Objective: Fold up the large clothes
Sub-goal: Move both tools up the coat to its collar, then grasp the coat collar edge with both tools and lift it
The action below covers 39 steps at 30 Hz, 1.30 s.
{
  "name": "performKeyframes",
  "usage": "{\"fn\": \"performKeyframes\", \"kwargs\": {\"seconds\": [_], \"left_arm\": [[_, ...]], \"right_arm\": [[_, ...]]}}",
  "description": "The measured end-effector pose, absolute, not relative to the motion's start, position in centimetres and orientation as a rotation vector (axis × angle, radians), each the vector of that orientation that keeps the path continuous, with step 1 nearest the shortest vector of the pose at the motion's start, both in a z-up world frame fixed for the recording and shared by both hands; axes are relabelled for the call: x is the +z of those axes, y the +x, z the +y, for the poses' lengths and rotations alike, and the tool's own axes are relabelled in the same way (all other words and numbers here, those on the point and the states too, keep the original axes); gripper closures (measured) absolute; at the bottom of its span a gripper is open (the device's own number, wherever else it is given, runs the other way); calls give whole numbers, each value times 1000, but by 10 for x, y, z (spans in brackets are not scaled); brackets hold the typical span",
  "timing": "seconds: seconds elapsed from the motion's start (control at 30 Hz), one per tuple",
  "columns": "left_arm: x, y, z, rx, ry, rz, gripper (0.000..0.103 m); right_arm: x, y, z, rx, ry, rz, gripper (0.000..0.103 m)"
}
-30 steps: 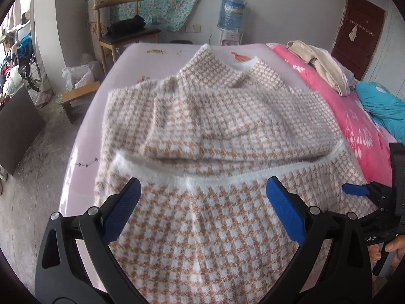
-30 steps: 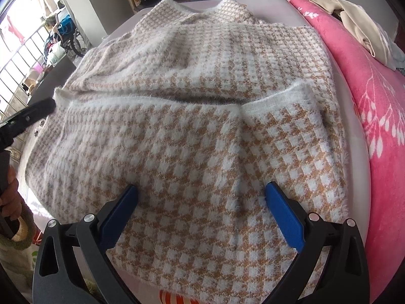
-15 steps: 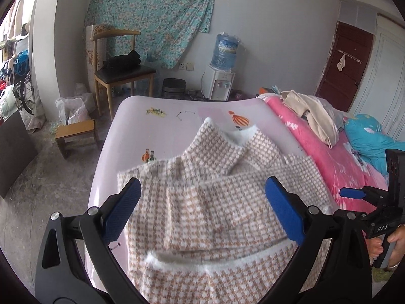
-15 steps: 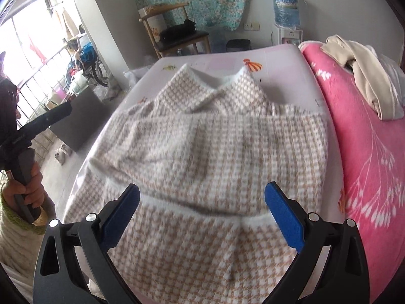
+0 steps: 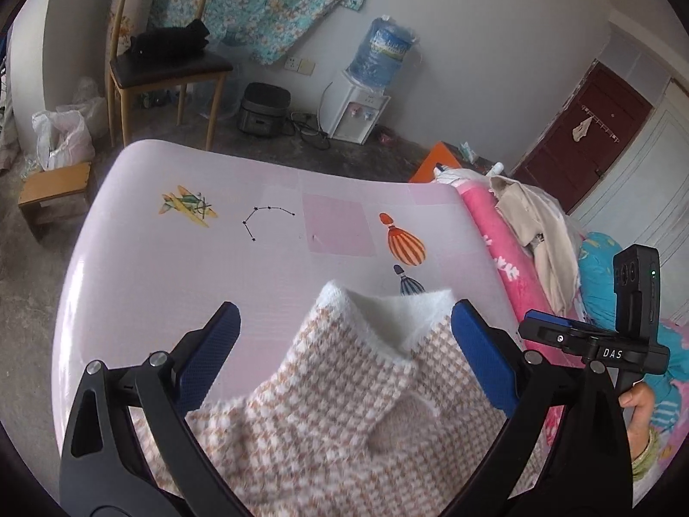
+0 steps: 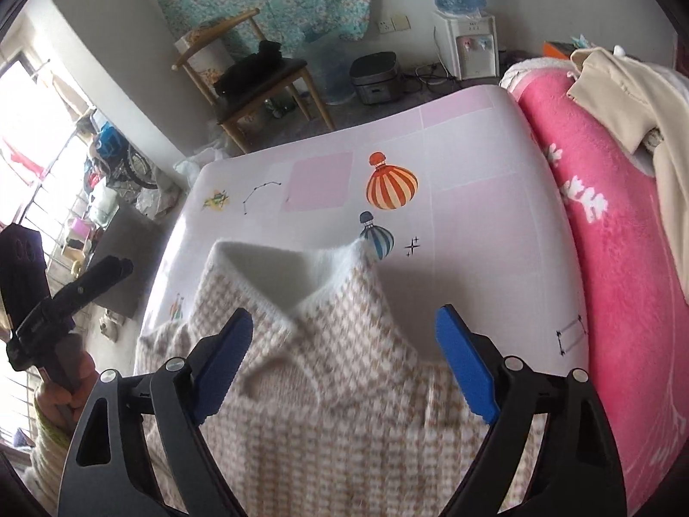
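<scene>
A brown-and-white houndstooth sweater [image 5: 344,409] with a white fuzzy collar lies on the pale pink table [image 5: 181,258]; it also shows in the right wrist view [image 6: 336,387]. My left gripper [image 5: 344,353] is open and empty, held above the sweater near its collar. My right gripper [image 6: 344,357] is open and empty, also above the collar end. The right gripper shows at the right of the left wrist view [image 5: 594,344]. The left gripper shows at the left of the right wrist view [image 6: 73,297].
A pink blanket [image 6: 611,258] with beige clothes [image 6: 637,99] lies right of the table. A wooden chair [image 5: 163,64], a small stool [image 5: 56,189], a water dispenser [image 5: 361,103] and a dark door [image 5: 590,129] stand beyond the far table edge.
Both grippers have lifted and tilted up away from the sweater body. The views now show the collar end, the far table and the room instead of the folded body.
</scene>
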<state>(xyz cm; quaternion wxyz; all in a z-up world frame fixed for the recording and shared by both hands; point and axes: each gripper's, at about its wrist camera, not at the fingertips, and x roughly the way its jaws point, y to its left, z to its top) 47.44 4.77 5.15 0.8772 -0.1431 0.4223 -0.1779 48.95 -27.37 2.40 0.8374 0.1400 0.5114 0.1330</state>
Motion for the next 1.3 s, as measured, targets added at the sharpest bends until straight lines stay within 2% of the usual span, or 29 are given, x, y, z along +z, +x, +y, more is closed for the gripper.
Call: {"fn": "performKeyframes", "kwargs": {"seconds": [0.1, 0.17, 0.33, 0.37, 0.43, 0.47, 0.57, 0.87, 1.03, 1.1, 1.3], "left_arm": [[27, 504, 28, -357, -261, 932, 8], [14, 518, 17, -330, -233, 959, 12], [-13, 534, 6, -293, -195, 1033, 48], [-16, 534, 6, -288, -195, 1047, 60], [-15, 531, 7, -313, -205, 1049, 73], [-10, 526, 7, -321, -195, 1035, 78], [10, 506, 2, -351, -129, 988, 86], [54, 396, 8, -472, 15, 913, 92], [26, 336, 15, -479, 92, 963, 92], [9, 326, 17, -471, 98, 989, 92], [-6, 318, 17, -462, 105, 993, 92]], "right_arm": [[-2, 525, -274, 261, 337, 1135, 31], [-18, 540, -273, 262, 362, 1169, 44], [-42, 548, -267, 277, 387, 1222, 74], [-41, 546, -266, 288, 388, 1221, 83], [-34, 540, -263, 305, 365, 1204, 89], [-28, 535, -261, 309, 342, 1190, 91], [-6, 517, -255, 333, 284, 1152, 92], [41, 410, -245, 411, 52, 1046, 92], [12, 343, -234, 458, -111, 1086, 91], [6, 330, -241, 487, -91, 1119, 91], [67, 336, -259, 556, 64, 1008, 90]]}}
